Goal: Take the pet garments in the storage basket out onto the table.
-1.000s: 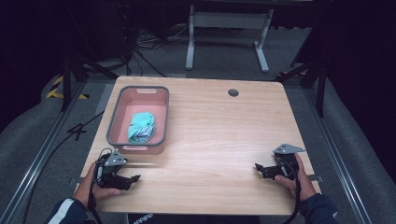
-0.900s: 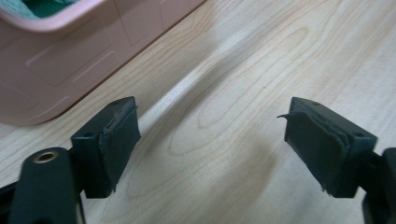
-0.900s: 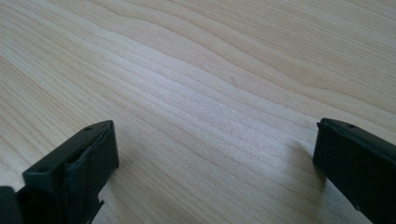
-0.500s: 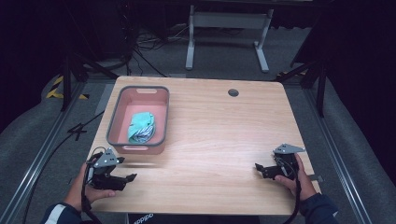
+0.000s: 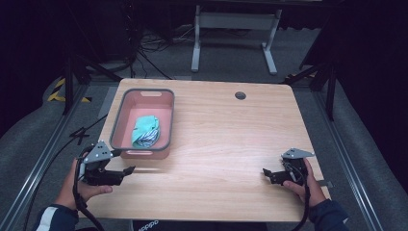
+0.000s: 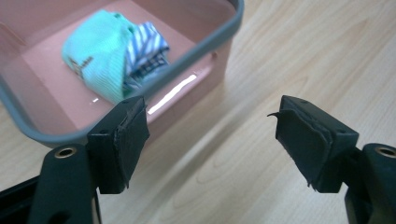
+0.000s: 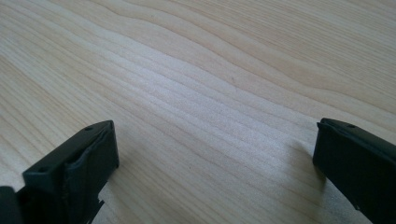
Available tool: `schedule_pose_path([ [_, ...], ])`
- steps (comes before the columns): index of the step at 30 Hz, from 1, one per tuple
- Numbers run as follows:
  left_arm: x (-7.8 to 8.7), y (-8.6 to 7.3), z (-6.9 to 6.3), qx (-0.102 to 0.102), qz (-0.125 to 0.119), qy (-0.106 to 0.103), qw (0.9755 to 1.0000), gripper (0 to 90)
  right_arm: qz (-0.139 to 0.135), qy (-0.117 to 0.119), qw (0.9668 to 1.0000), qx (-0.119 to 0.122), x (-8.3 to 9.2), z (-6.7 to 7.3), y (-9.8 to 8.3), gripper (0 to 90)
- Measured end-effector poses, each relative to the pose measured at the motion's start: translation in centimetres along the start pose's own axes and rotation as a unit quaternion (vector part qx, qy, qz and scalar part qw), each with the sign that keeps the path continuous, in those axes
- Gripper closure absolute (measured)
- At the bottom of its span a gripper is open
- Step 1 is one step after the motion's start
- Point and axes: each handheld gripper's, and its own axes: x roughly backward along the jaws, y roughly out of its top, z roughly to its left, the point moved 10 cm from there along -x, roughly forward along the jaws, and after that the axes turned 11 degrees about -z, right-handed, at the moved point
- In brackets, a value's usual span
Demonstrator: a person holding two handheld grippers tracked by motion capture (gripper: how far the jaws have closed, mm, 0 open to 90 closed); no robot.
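At the left we hold the left gripper (image 5: 126, 162) above the near-left corner of the worktop (image 5: 226, 144), its tips just short of the tub's near wall. The tub (image 5: 117, 126) is pink with a grey rim, and its long axis runs away from us. The cloth (image 5: 146, 131), a bundle of mint-green and blue-striped fabric, lies inside it on the floor of the tub, toward the near half. From the left gripper the cloth lies ahead and a little to the right in the high view, over the rim; in the left gripper view it sits up and left of the jaws. The left gripper is far nearer to it than the other. Its jaws have just been closing, yet they stand well apart with only bare wood between them, touching nothing. Whether one jaw hangs over the rim we cannot tell.

At the right, the right gripper (image 5: 267, 173) rests low at the near-right corner, well apart from the tub. Its jaws are spread wide over bare wood and hold nothing.
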Motion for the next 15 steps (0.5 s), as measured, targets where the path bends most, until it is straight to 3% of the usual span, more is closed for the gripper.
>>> schedule_pose_path([
  [4,-0.6,1.6,1.2,-0.002,0.002,0.015,0.9999,25.9,0.001,0.001,1.0000,0.002,0.0,0.0,0.0,0.5],
  [6,-1.1,2.4,1.5,0.003,0.009,0.007,0.9999,25.1,0.001,0.001,1.0000,0.002,0.0,0.0,0.0,0.4],
  [12,-3.0,4.6,4.0,0.010,0.019,0.017,0.9996,23.1,0.001,0.001,1.0000,0.002,0.0,0.0,0.0,0.4],
  [15,-4.3,4.8,5.0,0.018,0.047,0.021,0.9985,22.1,0.001,0.001,1.0000,0.002,0.0,0.0,0.0,0.4],
])
